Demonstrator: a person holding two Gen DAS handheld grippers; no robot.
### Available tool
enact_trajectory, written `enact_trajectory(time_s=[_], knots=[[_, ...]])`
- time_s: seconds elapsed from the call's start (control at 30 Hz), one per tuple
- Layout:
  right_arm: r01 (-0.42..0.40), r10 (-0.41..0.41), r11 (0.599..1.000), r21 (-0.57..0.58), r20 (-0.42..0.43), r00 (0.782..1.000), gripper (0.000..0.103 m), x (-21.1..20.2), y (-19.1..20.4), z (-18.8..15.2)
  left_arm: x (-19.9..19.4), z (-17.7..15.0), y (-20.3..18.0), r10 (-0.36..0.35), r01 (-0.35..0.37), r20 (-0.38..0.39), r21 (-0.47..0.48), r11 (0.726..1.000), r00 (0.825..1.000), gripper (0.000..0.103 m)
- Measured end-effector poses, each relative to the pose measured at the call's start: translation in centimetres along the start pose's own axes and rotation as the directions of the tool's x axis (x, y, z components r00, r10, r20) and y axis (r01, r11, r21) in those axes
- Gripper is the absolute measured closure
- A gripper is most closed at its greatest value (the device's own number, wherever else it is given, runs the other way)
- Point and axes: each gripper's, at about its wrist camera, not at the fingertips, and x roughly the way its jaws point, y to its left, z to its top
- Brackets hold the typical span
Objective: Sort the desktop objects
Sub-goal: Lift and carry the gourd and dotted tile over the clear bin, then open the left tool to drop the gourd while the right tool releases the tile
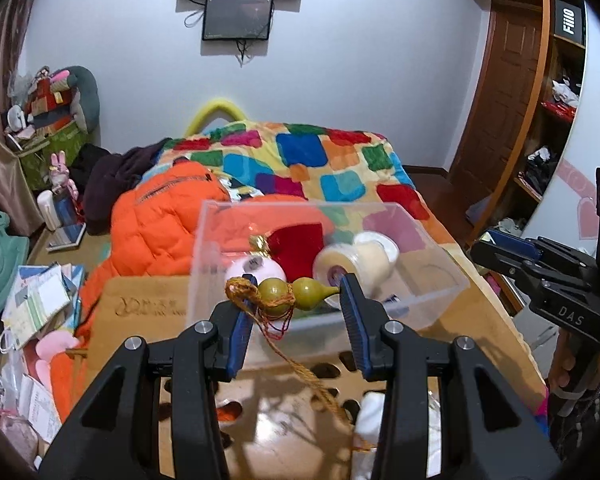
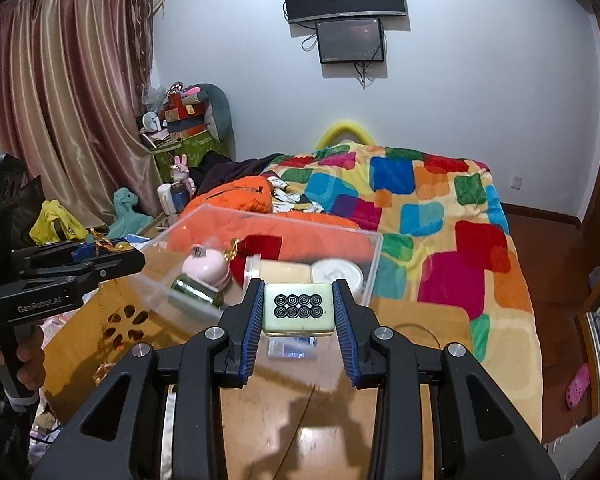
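Note:
My left gripper (image 1: 298, 294) is shut on a small olive-green gourd charm (image 1: 294, 292) with a golden cord (image 1: 300, 368) hanging down, held just above the near wall of a clear plastic box (image 1: 432, 280). My right gripper (image 2: 298, 304) is shut on a pale green mahjong tile (image 2: 298, 310) with eight black circles, held above the box's near edge (image 2: 372, 264). Inside the box lie a pink round bell (image 2: 206, 266), a red pouch (image 2: 262, 248), cream tape rolls (image 2: 336, 272) and a small metallic cylinder (image 2: 192, 290).
The box stands on a wooden table (image 2: 420, 332) with cut-out holes (image 2: 124, 326). Behind it is a bed with a colourful quilt (image 2: 440, 208) and an orange jacket (image 1: 156, 224). Clutter lies left of the table (image 1: 40, 300). The other gripper shows at each view's side (image 1: 548, 280).

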Motion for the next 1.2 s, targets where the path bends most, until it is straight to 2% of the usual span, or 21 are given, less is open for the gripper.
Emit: enact_trajectory(time_s=[0.33,0.87,1.2], knots=[[-0.013,0.013,1.0,-0.001,-0.029,0.999,0.072,3.4,-0.3,0.9,1.5,2.0,1.3,0.022,-0.022,0.017,-0.005,1.0,1.0,0.061],[-0.035,0.034,0.999,-0.014,-0.089,0.995,0.072,7.3,-0.5,-0.1,7.4,2.1,1.1,0.015,-0.015,-0.072,-0.007,1.0,0.997,0.061],[-0.044,0.045,0.999,0.003,-0.119,0.992,0.072,8.6,-0.9,-0.8,9.8,1.0,-0.3,0.032,-0.026,-0.119,0.053,0.998,0.992,0.061]])
